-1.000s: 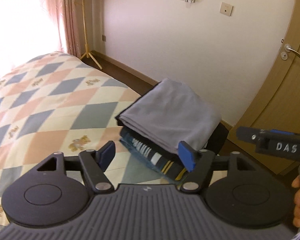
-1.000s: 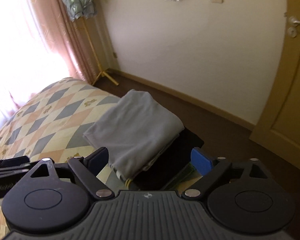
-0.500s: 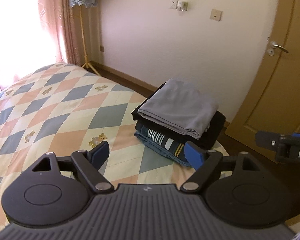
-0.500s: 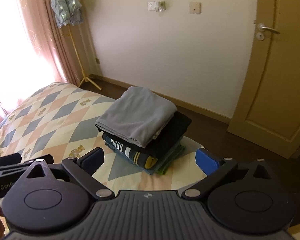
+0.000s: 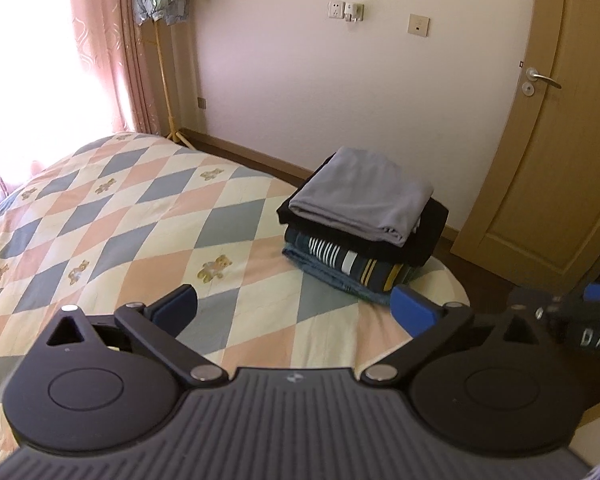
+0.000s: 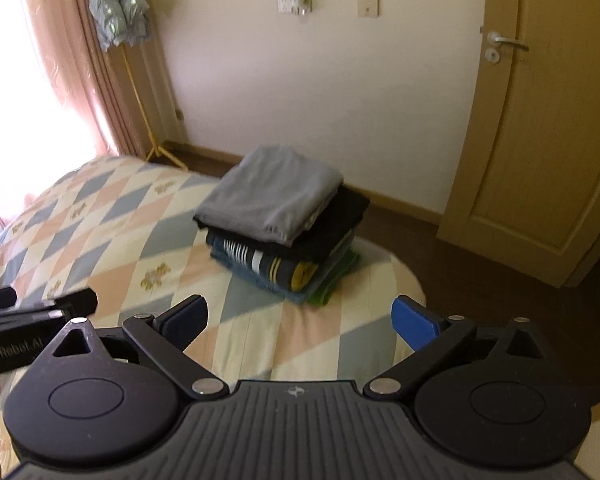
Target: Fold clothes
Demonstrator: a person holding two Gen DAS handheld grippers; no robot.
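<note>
A stack of folded clothes sits near the bed's far right corner, with a grey folded garment [image 5: 362, 194] on top, then a black one, a striped one [image 5: 352, 262] and blue ones. It also shows in the right wrist view [image 6: 274, 200]. My left gripper [image 5: 294, 310] is open and empty, held above the bed well short of the stack. My right gripper [image 6: 300, 320] is open and empty, also back from the stack. The right gripper shows at the right edge of the left wrist view [image 5: 580, 320].
The bed [image 5: 112, 216] has a diamond-patterned quilt with bear prints. A coat stand [image 5: 162, 40] with a jacket stands by the pink curtain [image 5: 96, 40]. A wooden door [image 5: 548, 140] is at the right, beyond dark floor [image 6: 500, 280].
Both grippers have pulled back and up from the stack, which now looks smaller and farther away. The stack itself has not moved.
</note>
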